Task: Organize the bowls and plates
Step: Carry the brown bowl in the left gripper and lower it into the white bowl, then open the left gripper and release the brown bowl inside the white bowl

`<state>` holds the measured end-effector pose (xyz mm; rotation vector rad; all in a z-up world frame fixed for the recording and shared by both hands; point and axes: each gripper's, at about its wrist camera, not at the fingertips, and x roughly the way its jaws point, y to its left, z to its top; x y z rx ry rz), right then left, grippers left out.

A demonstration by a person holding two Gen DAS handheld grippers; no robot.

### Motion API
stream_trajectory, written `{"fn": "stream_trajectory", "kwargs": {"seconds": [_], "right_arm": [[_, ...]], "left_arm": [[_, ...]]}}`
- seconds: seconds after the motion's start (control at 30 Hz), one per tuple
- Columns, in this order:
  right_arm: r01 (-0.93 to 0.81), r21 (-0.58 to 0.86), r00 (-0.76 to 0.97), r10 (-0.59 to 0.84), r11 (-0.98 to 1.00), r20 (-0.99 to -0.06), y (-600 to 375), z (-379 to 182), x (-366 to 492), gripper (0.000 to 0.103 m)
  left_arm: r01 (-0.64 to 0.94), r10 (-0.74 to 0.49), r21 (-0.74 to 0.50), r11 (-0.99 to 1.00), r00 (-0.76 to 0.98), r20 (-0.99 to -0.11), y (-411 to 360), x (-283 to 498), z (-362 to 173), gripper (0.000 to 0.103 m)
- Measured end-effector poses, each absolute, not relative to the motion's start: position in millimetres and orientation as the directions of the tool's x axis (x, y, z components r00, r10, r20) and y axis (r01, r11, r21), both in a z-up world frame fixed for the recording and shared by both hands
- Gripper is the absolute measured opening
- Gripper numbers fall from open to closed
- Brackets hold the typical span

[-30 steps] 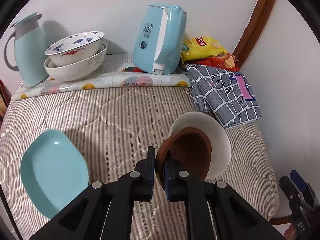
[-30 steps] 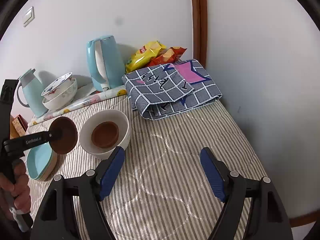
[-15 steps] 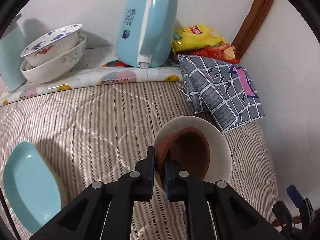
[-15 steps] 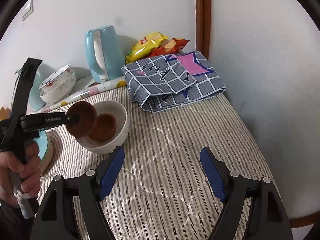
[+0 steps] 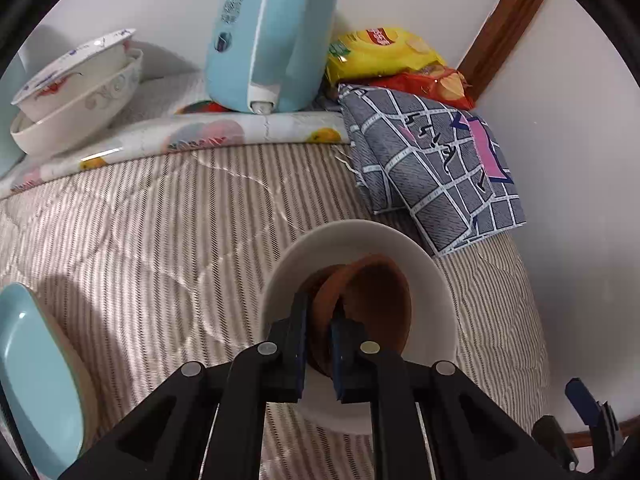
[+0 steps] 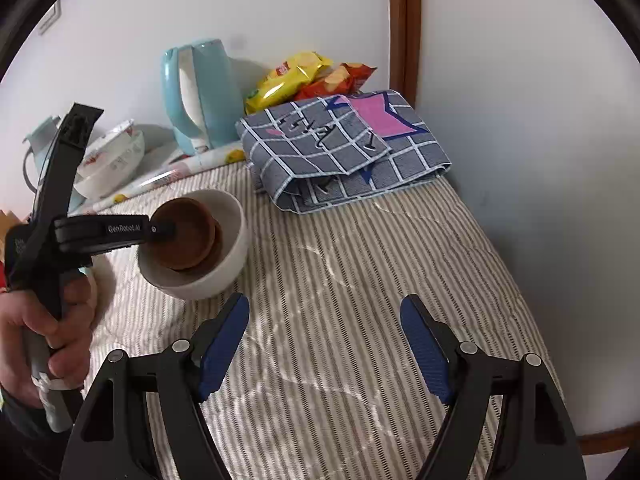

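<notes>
Turquoise plates (image 5: 36, 376) lie at the lower left edge of the left wrist view, on a striped quilted cover (image 5: 160, 240). Above them, in the upper left, two white patterned bowls (image 5: 76, 92) sit nested, one inside the other, on a flowered mat (image 5: 192, 136). Right of these, top centre, a pale blue kettle (image 5: 272, 36) stands against the wall. Further right lie a yellow crisp packet (image 5: 384, 48) and a red one (image 5: 432, 84), with a folded grey checked cloth (image 5: 432, 168) in front of them.

Lower centre sits a large white bowl (image 5: 348, 240). The left tongs (image 5: 318, 344) are closed narrowly on the rim of a small brown bowl (image 5: 380, 300), which is tilted and held inside the white bowl, over a second brown bowl (image 5: 320, 280) of the same kind lying there. Whether the two brown bowls touch cannot be told.

In the right wrist view, a hand (image 6: 44, 332) at the left edge grips the handle of the left tongs. The right tongs (image 6: 324, 348), in the lower middle, stand wide with nothing between the blue pads, above the bare striped cover to the lower right of the white bowl.
</notes>
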<state>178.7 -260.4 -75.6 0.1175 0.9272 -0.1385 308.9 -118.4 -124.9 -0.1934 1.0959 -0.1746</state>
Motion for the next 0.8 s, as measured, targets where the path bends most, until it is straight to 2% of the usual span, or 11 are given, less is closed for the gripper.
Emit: {"fn": "stream_trajectory", "kwargs": {"seconds": [0.33,0.47,0.57,0.8], "right_arm": [[0.168,0.042,0.587,-0.066,0.985,-0.807,-263,-77,181,0.077],[0.159,0.043,0.581,-0.058,0.986,-0.812,-259,-80,185,0.077],[0.147,0.047,0.580,-0.048,0.988,-0.813,-255,-82,188,0.077],[0.125,0.070,0.587,-0.017,0.990,-0.809,-250,-83,199,0.077]], "left_arm": [[0.037,-0.251,-0.262,0.964,0.438,-0.863,-118,312,-129,0.011],[0.060,-0.261,-0.261,0.963,0.430,-0.864,-119,312,-128,0.018],[0.065,-0.260,-0.257,0.964,0.424,-0.867,-121,310,-127,0.019],[0.098,-0.247,-0.228,0.969,0.467,-0.849,-119,298,-107,0.028]]}}
